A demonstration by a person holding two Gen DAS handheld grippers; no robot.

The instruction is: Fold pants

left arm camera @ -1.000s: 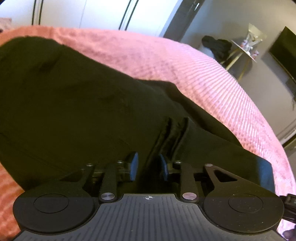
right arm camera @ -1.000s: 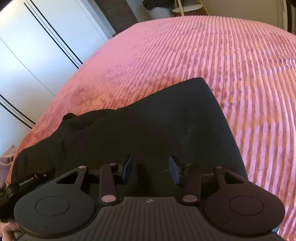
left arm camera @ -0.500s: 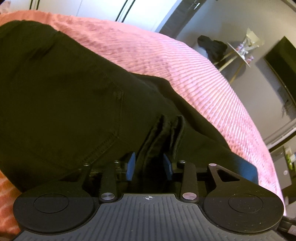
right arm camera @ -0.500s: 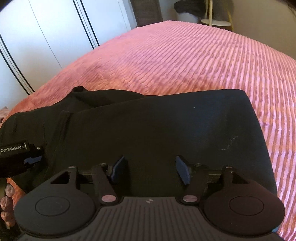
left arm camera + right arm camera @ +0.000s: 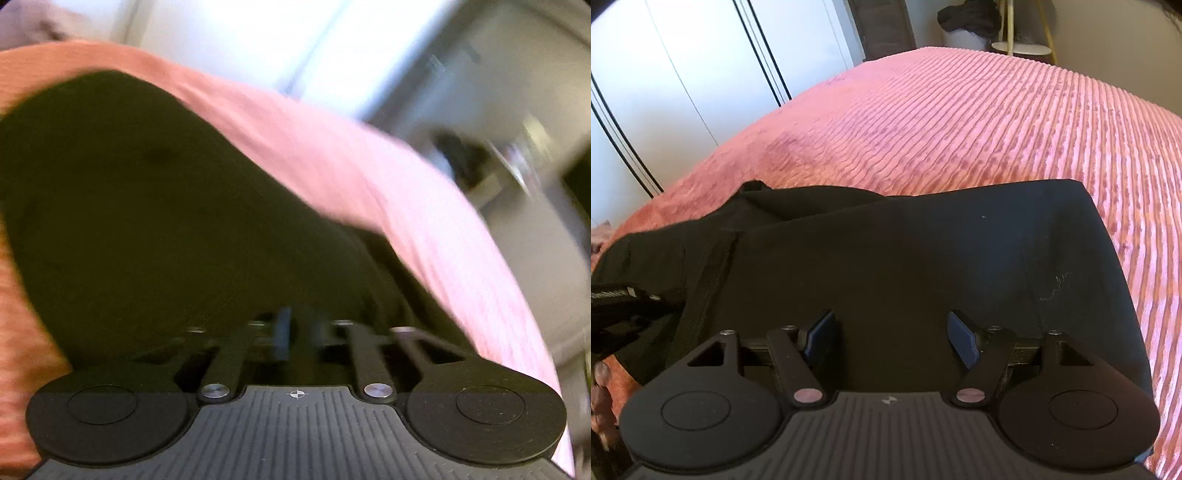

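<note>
The left gripper (image 5: 297, 334) fingers have pinched tighter onto the black pants (image 5: 147, 206) between them and swing blurred, while the right gripper (image 5: 892, 338) fingers have spread wider above the cloth, so a fold looks underway.

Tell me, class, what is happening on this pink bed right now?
A person with a gripper in each hand is folding black pants on a pink bedspread. The left gripper has its pads nearly closed on a bunch of the fabric, though that view is blurred. The right gripper is open above the flat part.
</note>
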